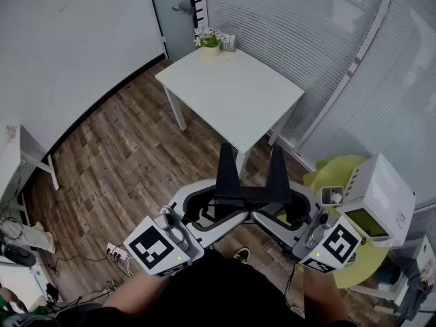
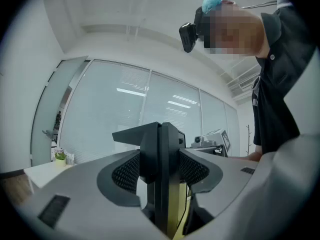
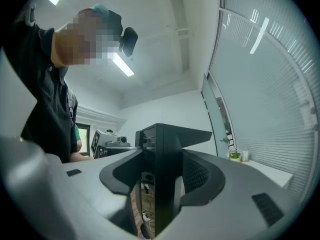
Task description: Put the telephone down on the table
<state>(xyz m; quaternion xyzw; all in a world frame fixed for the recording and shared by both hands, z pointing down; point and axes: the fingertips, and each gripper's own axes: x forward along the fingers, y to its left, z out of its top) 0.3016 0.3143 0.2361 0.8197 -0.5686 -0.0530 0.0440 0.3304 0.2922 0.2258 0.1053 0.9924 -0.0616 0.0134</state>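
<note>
White table [image 1: 231, 90] with plant pot [image 1: 210, 45] stands ahead; left tongs [image 2: 160, 181] and right tongs [image 3: 161, 184] grip telephone [image 1: 248, 195].

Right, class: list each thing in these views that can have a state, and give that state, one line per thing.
table: standing, its middle bare.
plant pot: upright at the table's far corner.
blinds: lowered.
telephone: held in the air short of the table, not yet set down.
left gripper: shut on the telephone.
right gripper: shut on the telephone.
</note>
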